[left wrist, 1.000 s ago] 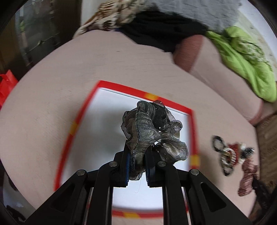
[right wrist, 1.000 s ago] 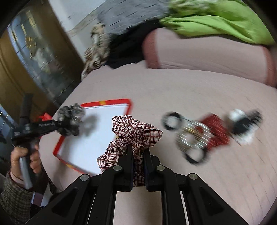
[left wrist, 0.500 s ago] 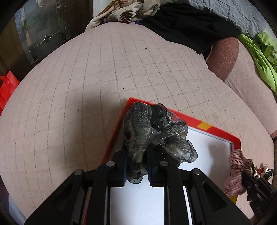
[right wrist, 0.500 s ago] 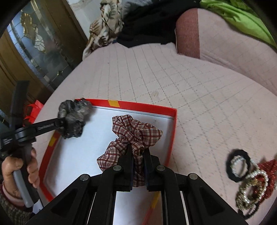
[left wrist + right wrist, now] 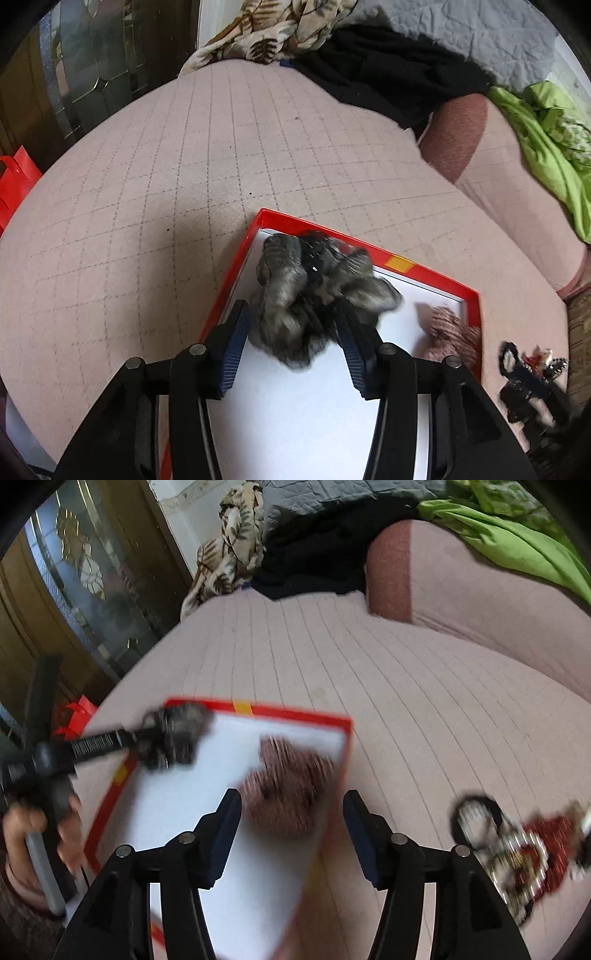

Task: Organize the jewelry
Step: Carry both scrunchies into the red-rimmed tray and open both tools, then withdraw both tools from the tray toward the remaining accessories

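Observation:
A red-rimmed white tray (image 5: 436, 275) (image 5: 295, 712) lies on the pink quilted bed. My left gripper (image 5: 291, 310) hovers over the tray's far left corner. Its jaws are opening, and a grey shimmery scrunchie (image 5: 314, 288) (image 5: 173, 734) sits blurred and loose between them. My right gripper (image 5: 291, 797) is above the tray's right side with its jaws opening wide. A red plaid scrunchie (image 5: 291, 779) (image 5: 450, 332) shows blurred between them, clear of both pads. A pile of bead bracelets and hair ties (image 5: 517, 849) (image 5: 528, 373) lies on the bed to the tray's right.
A person's hand (image 5: 22, 830) grips the left tool's handle. A pink bolster (image 5: 461, 590), green cloth (image 5: 546, 147), black clothing (image 5: 388, 77) and a leaf-print cloth (image 5: 229, 554) line the far side. A red bag (image 5: 14, 184) and a glazed wooden door (image 5: 74, 590) stand at the left.
Both grippers went from shut on their scrunchies to spread apart. Both moved over the tray, and the plaid scrunchie has left the right pads.

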{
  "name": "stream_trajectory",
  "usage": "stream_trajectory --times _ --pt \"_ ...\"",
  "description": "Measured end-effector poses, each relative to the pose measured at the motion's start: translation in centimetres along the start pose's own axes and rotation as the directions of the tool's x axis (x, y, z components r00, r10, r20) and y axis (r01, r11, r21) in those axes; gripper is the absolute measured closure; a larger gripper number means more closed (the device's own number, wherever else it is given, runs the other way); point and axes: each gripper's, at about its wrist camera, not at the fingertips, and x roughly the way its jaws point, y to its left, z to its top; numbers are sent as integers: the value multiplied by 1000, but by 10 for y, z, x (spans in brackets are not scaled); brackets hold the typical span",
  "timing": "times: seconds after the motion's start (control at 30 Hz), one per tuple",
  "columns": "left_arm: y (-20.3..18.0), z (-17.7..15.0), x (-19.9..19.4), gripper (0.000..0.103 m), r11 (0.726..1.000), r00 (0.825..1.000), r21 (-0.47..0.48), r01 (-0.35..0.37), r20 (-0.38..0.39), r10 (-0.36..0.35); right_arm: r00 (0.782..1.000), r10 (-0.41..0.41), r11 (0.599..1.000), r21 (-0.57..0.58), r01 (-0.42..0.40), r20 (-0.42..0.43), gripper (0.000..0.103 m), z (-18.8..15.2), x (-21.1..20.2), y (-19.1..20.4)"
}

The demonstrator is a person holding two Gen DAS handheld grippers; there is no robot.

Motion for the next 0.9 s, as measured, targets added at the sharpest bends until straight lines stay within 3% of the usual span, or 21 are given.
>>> stream_trajectory --times 0.07,0.13,0.2,0.3,0.7,0.73,0.8,0.9 --pt "-1 -7 -12 54 1000 1000 5 -3 15 3 999 8 1000 14 -7 -44 41 -25 -4 -4" --pt "1 -17 -28 54 1000 1000 -3 0 29 0 996 6 1000 21 -5 -89 50 -46 -2 -5" --pt "5 -26 -40 54 999 999 -29 17 31 -16 991 15 1000 19 -13 -130 79 -65 2 -3" --pt "12 -43 -58 54 995 998 -79 53 29 -51 988 64 997 42 -59 -141 93 -77 1 -1" --pt "-3 -85 -112 53 997 997 -59 43 68 -39 983 99 993 83 -87 -155 90 -97 -18 11" --pt "-10 -89 -115 53 998 997 -44 42 71 -39 984 98 992 90 -85 -149 88 -96 -21 10" --pt "-27 -95 -123 53 999 996 -4 38 80 -37 987 100 991 99 -88 -123 73 -99 -34 7" --pt "-52 -105 -131 47 998 995 52 45 84 -49 994 76 993 94 -69 -82 66 -111 -60 -8"
